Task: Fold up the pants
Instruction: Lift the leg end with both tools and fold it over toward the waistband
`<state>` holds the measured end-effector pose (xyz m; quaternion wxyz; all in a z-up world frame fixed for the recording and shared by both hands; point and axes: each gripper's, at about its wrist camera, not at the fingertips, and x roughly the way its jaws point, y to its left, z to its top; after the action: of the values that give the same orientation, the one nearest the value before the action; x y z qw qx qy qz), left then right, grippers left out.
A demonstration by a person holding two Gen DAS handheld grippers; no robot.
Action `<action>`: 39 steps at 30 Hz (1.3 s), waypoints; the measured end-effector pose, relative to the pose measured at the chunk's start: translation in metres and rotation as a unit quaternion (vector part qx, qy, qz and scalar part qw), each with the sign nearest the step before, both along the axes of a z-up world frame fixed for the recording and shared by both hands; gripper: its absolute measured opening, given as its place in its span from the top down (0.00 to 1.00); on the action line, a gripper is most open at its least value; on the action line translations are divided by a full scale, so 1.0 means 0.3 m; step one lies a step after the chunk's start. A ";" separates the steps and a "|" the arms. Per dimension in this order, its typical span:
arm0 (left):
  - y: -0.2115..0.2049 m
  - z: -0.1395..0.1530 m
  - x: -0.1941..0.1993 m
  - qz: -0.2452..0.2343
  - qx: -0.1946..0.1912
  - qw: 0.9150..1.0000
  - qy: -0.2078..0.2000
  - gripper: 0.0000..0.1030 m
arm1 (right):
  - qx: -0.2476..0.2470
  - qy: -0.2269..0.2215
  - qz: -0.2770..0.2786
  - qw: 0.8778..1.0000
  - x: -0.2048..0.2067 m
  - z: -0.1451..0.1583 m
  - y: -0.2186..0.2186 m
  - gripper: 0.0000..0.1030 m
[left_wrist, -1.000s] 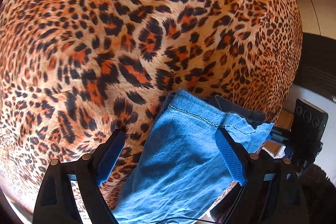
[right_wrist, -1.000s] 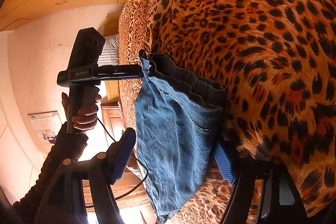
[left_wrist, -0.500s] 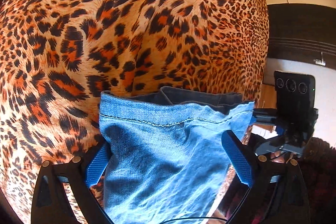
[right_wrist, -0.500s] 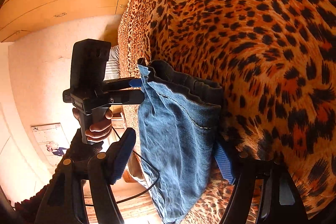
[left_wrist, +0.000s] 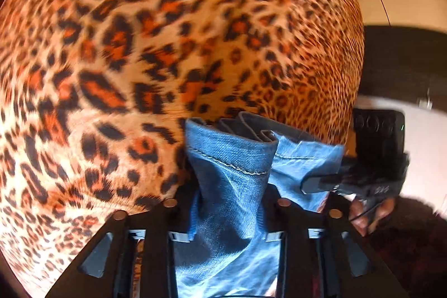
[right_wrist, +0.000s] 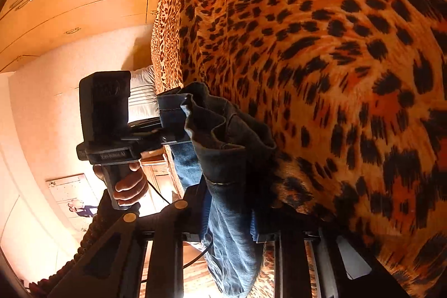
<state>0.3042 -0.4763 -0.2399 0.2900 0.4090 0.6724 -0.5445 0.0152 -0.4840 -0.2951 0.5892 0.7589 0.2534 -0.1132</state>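
Observation:
The blue denim pants (left_wrist: 232,180) hang by their hem edge at the near side of the leopard-print bed cover (left_wrist: 167,46). My left gripper (left_wrist: 229,211) is shut on a bunch of the denim. My right gripper (right_wrist: 229,214) is shut on the other end of the same edge; the pants (right_wrist: 232,158) bunch up between its fingers and hang down. In the left wrist view the right gripper (left_wrist: 321,182) sits at the right, tips on the denim. In the right wrist view the left gripper (right_wrist: 167,136) sits at the left, held by a hand.
The leopard cover (right_wrist: 321,60) fills most of both views. Wooden cupboards (right_wrist: 78,4) and a pale wall (right_wrist: 42,116) lie beyond the bed's end. A wooden floor (right_wrist: 192,278) shows below the hanging pants. A dark panel (left_wrist: 405,60) stands at the right.
Both grippers have closed on the pants' edge, which were open around it before. The two grippers have come closer together, and the flat edge has bunched into folds.

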 end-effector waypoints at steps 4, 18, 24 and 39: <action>0.043 0.050 -0.045 -0.006 -0.043 0.998 -0.046 0.79 | -0.013 0.000 0.012 1.000 0.024 0.021 -0.013 0.88; 0.283 0.249 0.037 0.125 -0.091 0.987 -0.055 0.84 | -0.104 -0.012 0.083 0.991 0.145 0.155 -0.037 0.88; 0.237 0.260 0.067 0.128 -0.069 0.986 -0.083 0.84 | -0.087 0.045 0.059 0.993 0.157 0.041 -0.036 0.83; 0.327 0.337 0.154 0.189 -0.083 0.976 -0.073 0.83 | -0.128 -0.057 0.107 0.984 0.282 0.159 -0.070 0.92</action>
<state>0.3503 -0.3783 -0.1388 0.4687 0.2879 0.6671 -0.5024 0.0999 -0.5051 -0.2472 0.7038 0.6507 0.2826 -0.0372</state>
